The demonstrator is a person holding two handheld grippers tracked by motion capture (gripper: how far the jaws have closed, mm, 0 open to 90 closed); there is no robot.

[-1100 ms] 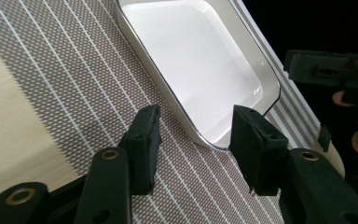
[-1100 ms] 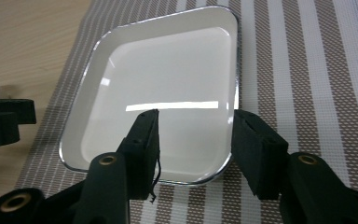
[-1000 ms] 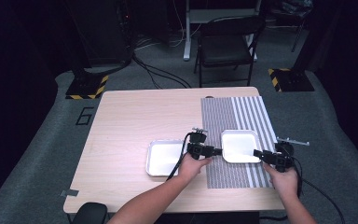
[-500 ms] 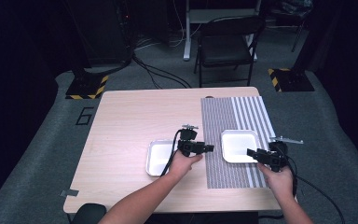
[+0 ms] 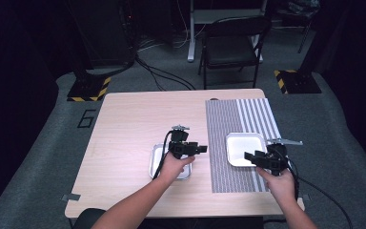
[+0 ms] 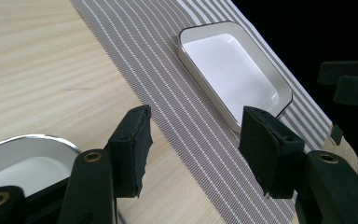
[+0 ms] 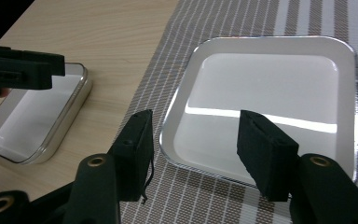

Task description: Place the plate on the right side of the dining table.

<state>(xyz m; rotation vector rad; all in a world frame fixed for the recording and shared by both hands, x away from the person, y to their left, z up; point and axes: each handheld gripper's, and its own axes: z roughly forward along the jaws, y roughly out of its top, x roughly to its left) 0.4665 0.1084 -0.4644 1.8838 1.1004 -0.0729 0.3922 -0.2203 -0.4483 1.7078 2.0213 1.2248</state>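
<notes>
Metal trays are left ungripped: left claw (image 5: 201, 149), jaws just widened and empty, is held over one tray (image 5: 155, 162); right claw (image 5: 250, 157), released, is held beside the other tray (image 5: 240, 145) on a striped mat (image 5: 224, 124).

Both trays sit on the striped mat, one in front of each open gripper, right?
Not both. The high view shows only the right tray on the striped mat; the left tray sits on the bare table. Left gripper and right gripper are open.
</notes>
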